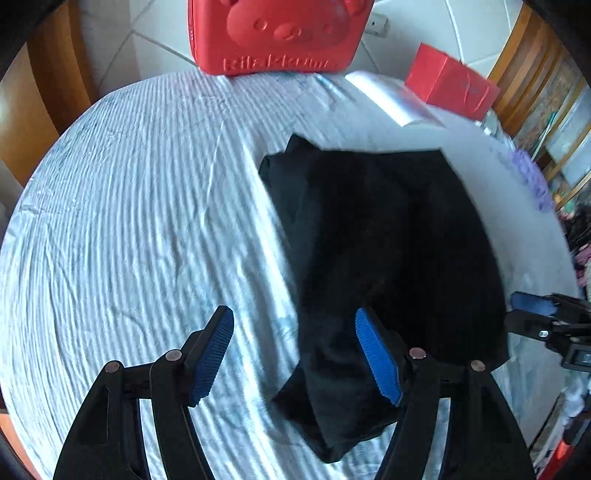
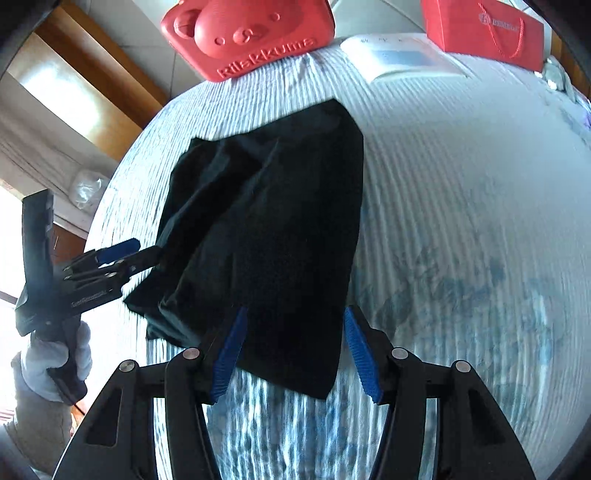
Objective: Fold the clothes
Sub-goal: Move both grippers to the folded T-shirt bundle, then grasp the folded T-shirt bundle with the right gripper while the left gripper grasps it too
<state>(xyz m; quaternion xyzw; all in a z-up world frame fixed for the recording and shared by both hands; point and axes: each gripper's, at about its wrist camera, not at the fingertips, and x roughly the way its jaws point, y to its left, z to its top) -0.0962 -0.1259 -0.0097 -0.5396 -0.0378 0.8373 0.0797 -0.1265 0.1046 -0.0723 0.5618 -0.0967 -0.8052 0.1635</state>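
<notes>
Left wrist view shows the left gripper (image 1: 295,354) with fingers spread, the near left corner of a black garment (image 1: 376,251) between them, unpinched. It lies folded to a rough rectangle on the striped tabletop (image 1: 129,206); I judge one fold remains. Right gripper (image 2: 291,354), fingers spread, straddles its near right corner. Beyond: red bear case (image 1: 273,33), red box (image 1: 448,81).
</notes>
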